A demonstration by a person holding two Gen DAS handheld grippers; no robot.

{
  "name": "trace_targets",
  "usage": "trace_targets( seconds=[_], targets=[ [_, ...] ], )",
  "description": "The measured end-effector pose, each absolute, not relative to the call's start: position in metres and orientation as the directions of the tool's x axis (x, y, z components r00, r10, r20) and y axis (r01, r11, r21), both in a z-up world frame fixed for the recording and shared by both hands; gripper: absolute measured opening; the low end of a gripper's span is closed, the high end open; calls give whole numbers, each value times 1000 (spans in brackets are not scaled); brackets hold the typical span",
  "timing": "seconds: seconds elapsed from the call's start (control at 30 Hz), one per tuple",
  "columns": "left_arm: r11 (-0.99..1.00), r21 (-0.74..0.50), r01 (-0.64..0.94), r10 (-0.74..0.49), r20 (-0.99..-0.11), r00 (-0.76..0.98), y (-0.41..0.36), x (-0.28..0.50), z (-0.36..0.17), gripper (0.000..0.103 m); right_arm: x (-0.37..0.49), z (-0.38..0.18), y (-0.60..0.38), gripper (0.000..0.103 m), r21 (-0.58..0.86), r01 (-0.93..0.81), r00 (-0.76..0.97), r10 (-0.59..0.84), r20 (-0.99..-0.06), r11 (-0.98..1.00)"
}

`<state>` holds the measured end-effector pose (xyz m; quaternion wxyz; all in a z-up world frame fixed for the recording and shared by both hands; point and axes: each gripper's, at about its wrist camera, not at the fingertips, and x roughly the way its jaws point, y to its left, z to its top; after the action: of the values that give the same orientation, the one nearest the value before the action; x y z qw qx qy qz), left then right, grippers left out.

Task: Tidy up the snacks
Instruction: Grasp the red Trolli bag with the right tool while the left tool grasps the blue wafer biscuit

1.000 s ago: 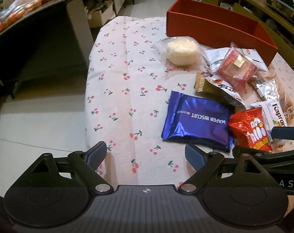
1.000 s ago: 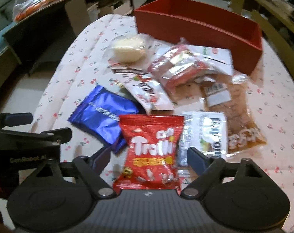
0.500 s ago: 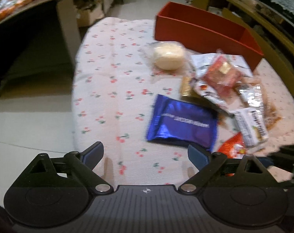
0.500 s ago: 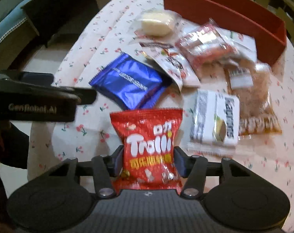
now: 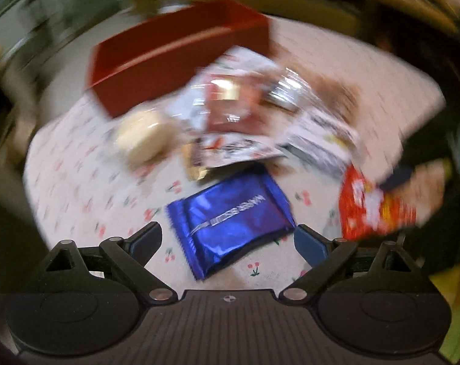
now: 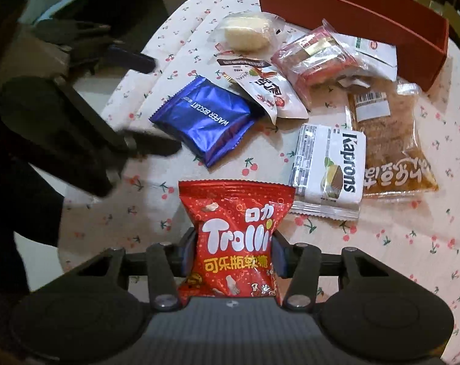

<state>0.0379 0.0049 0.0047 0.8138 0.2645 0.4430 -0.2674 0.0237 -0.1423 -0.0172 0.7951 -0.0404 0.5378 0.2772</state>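
Observation:
My right gripper (image 6: 233,252) is closing its jaws, and the pads pinch the lower half of a red Trolli gummy bag (image 6: 233,237), which stands upright between them. The blurred left wrist view has the same bag (image 5: 369,206) at the right. My left gripper (image 5: 226,237) is open just over a blue wafer biscuit packet (image 5: 233,222), its fingers either side of the near end, not touching it. That packet (image 6: 205,121) lies flat on the cherry-print tablecloth (image 6: 412,243). A long red box (image 6: 351,12) stands at the far side.
Between me and the box lie a white Kaprons pack (image 6: 330,164), a brown snack bag (image 6: 394,143), a pink-red pack (image 6: 315,57), a white pouch (image 6: 272,91) and a pale cake in clear wrap (image 6: 248,32). The table edge and floor are at the left.
The right jaws closed in from wide open onto the Trolli bag. The left gripper rolled and shifted right, so the blue packet now sits between its open fingers.

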Motion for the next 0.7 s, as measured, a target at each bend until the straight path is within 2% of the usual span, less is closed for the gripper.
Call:
trace_targets(
  seconds=[0.1, 0.23, 0.27, 0.3, 0.37, 0.47, 0.53, 0.7],
  targets=[
    [560, 225, 797, -229, -883, 410, -10, 40, -7, 96, 26, -14, -149, 66, 296, -463, 244, 441, -863, 835],
    [364, 269, 892, -229, -902, 366, -20, 50, -25, 96, 32, -17, -154, 66, 327, -430, 225, 450, -864, 842],
    [338, 270, 901, -219, -909, 354, -21, 55, -29, 99, 34, -20, -155, 66, 337, -420, 217, 453, -865, 843],
    [334, 255, 907, -227, -913, 340, -20, 61, -32, 103, 35, -21, -157, 66, 343, -410, 210, 453, -866, 845],
    [369, 178, 912, -233, -933, 276, -18, 76, -35, 103, 38, -23, -161, 66, 359, -392, 204, 461, -864, 847],
    [462, 69, 884, -247, -947, 204, -11, 83, -38, 100, 40, -21, -165, 66, 359, -377, 214, 457, -863, 854],
    [514, 64, 855, -246, -944, 219, -11, 75, -38, 97, 39, -20, -168, 66, 353, -372, 220, 451, -865, 859],
    [622, 74, 780, -215, -941, 261, -15, 46, -32, 78, 31, -21, -170, 66, 318, -380, 237, 424, -874, 868]
  ],
)
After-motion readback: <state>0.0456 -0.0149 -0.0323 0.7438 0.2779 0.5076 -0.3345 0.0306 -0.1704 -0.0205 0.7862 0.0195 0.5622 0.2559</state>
